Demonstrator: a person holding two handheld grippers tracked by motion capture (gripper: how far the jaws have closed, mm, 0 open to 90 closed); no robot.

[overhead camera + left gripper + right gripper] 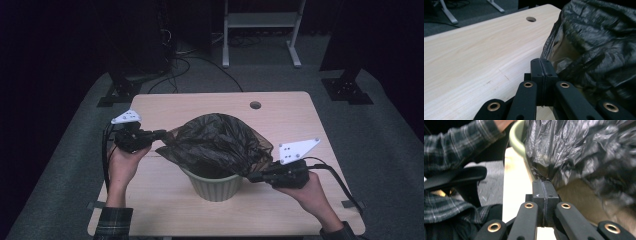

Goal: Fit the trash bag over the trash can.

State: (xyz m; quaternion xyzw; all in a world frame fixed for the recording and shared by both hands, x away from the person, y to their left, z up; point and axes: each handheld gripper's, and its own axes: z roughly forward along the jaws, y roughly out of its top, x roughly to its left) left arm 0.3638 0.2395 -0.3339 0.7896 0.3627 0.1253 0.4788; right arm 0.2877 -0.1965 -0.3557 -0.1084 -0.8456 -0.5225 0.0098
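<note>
A black plastic bag (pixel 217 142) sits bunched over the mouth of a pale green ribbed bin (pixel 216 186), which stands on the wooden table (pixel 280 117) near the middle of its near edge. The bag's film is pulled out sideways to both sides, its crumpled bulk rising above the bin's rim.

The left gripper (pixel 161 134) has its jaws pressed together on the bag's left edge, out toward the table's left edge; in the left gripper view the jaws (pixel 541 66) meet flat with the film (pixel 594 42) pinched at their tip. The right gripper (pixel 252 176) is likewise clamped on the bag's right edge, just beside the bin's rim, toward the near right corner; in its own view the closed jaws (pixel 543 187) grip a gathered fold of film (pixel 574 147) beside the green rim (pixel 517 140).

A round cable hole (pixel 255 105) lies near the table's far edge. A plaid sleeve (pixel 114 222) crosses the near left corner.
</note>
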